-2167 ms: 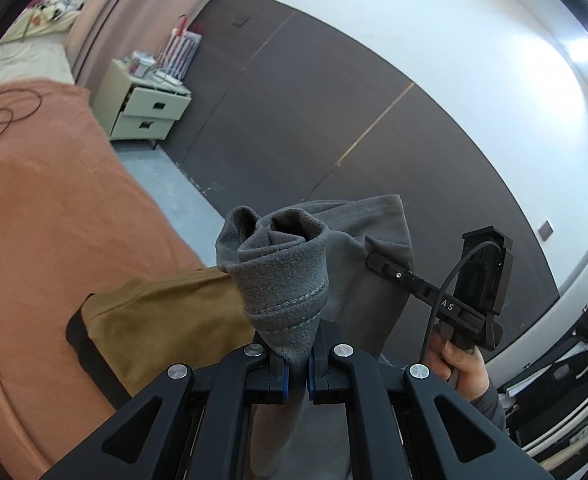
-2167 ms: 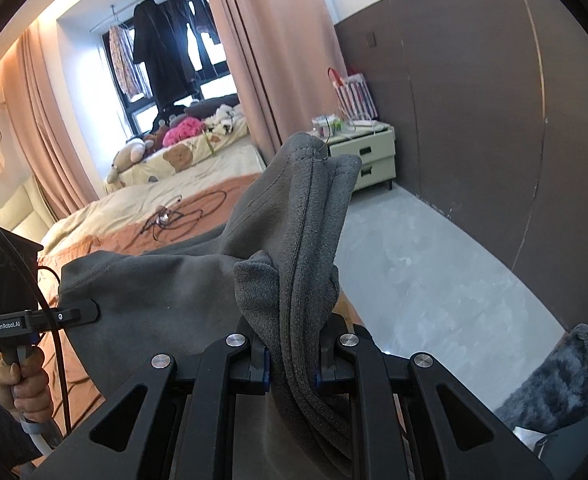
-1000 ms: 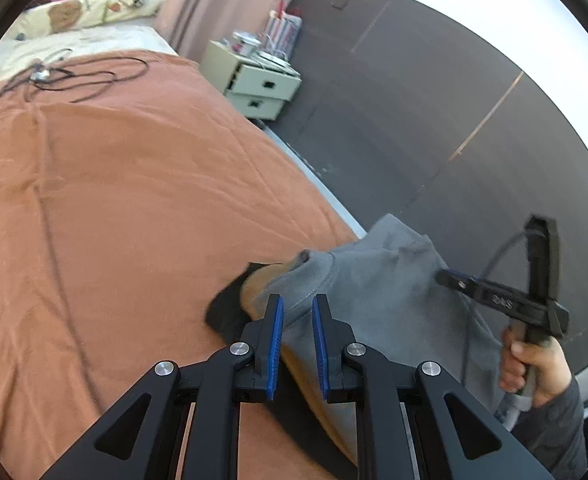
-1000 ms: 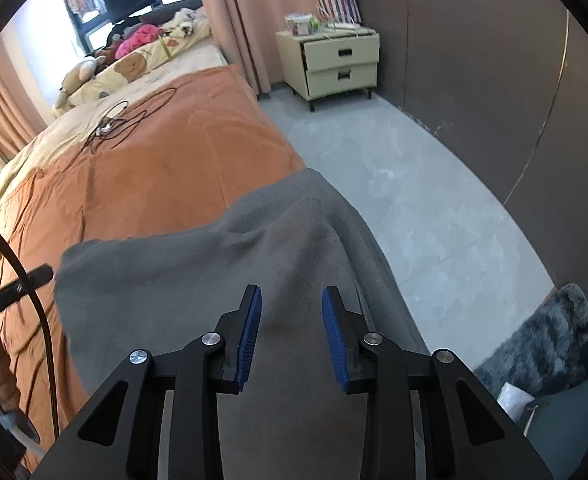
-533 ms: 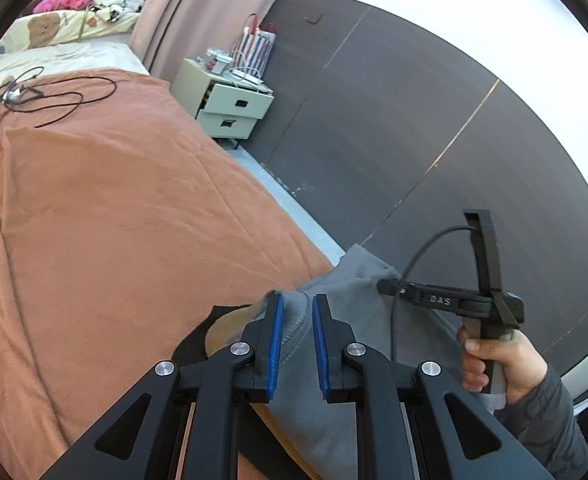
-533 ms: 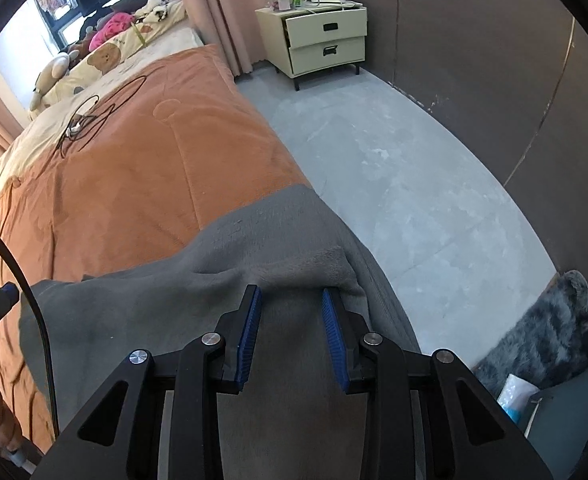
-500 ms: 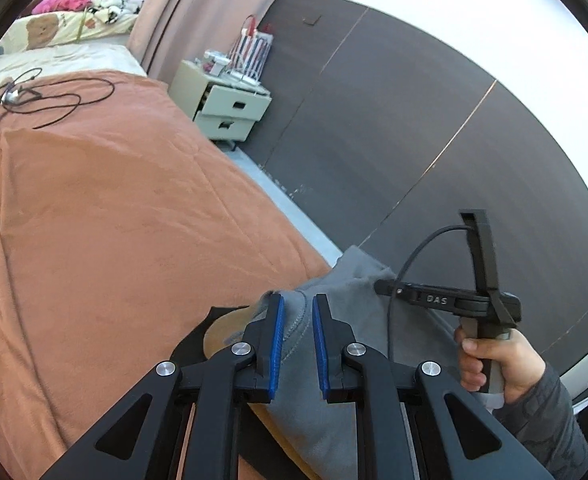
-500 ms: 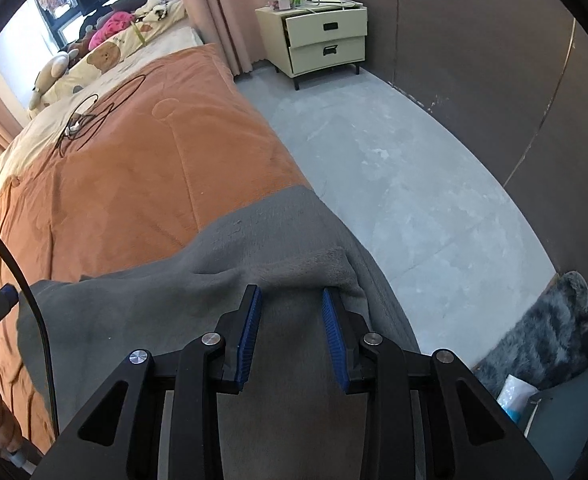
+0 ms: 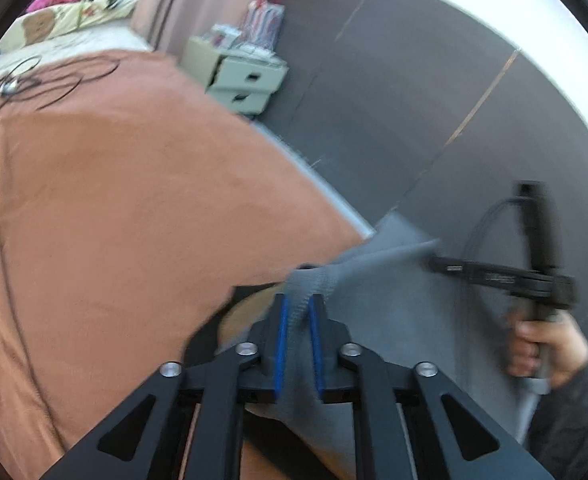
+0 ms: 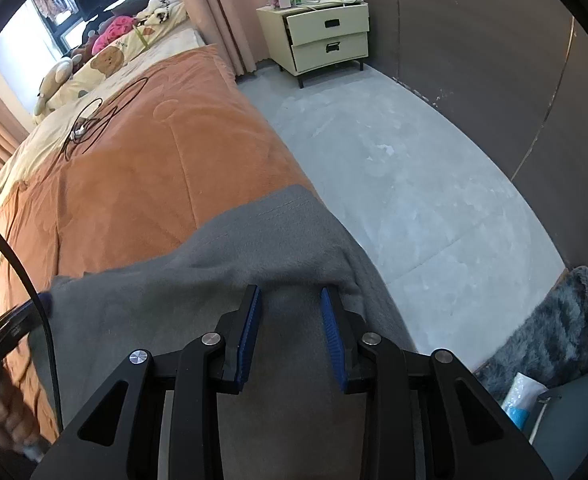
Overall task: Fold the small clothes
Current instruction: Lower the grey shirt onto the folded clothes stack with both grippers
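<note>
Grey garment (image 9: 394,320) between left gripper (image 9: 299,302) pads

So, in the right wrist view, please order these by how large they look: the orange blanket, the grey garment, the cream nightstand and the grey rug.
1. orange blanket and grey garment: about alike; the garment is nearer the camera, so unsure.
2. grey rug, cut by the frame edge.
3. cream nightstand, farthest away.

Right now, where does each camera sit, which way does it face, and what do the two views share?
Left wrist: on the left gripper, facing down over the orange bedspread; its jaws pinch the grey garment; the right hand shows.
Right wrist: on the right gripper, facing down at the bed edge and floor; jaws apart over the garment.
Shared: garment, bedspread, nightstand.
</note>
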The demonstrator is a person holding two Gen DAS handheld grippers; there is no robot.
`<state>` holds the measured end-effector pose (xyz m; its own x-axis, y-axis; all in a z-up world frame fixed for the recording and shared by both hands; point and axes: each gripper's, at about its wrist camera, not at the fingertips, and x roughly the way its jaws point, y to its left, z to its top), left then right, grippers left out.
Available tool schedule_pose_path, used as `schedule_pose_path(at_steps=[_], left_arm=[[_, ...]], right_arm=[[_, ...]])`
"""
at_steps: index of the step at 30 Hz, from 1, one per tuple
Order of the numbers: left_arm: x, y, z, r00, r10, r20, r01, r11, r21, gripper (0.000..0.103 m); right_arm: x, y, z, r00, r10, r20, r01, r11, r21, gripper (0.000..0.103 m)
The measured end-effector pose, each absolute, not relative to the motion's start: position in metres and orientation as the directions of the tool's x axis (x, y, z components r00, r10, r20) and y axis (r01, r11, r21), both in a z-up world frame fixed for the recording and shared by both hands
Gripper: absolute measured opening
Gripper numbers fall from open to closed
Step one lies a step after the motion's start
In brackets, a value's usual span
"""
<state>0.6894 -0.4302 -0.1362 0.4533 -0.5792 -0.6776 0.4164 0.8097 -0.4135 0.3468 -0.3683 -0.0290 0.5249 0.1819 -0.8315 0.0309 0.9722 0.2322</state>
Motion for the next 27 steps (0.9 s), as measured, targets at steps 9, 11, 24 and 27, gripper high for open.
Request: schedule_pose_path(at_steps=[9, 11, 24, 27], left_arm=[[0.704, -0.411, -0.152, 0.452, -0.471, -0.758, 0.298, 0.880, -0.370, 0.007], [0.697, -0.404, -0.139, 0.475, -0.481, -0.737, 0.308, 0.875, -0.373, 0.007], [0.633, -0.413, -0.087, 0.464, -0.573, -0.676, 0.435, 0.812, -0.390, 0.007], [0.617, -0.420, -0.089, 0.432, -0.594, -0.678, 0.461, 0.792, -0.400, 0.007]], right_arm=[[0.314, -0.380, -0.009, 0.566, 0.135, -0.814, 0.059, 0.977, 0.203, 0.011], [0.298, -0.378, 0.001, 0.583, 0.124, -0.803, 0.047, 0.981, 0.186, 0.012], [0.196, -0.388, 0.005, 0.605, 0.173, -0.777, -0.003, 0.977, 0.215, 0.014], [0.188, -0.393, -0.002, 0.605, 0.184, -0.774, 0.000, 0.973, 0.231, 0.014]])
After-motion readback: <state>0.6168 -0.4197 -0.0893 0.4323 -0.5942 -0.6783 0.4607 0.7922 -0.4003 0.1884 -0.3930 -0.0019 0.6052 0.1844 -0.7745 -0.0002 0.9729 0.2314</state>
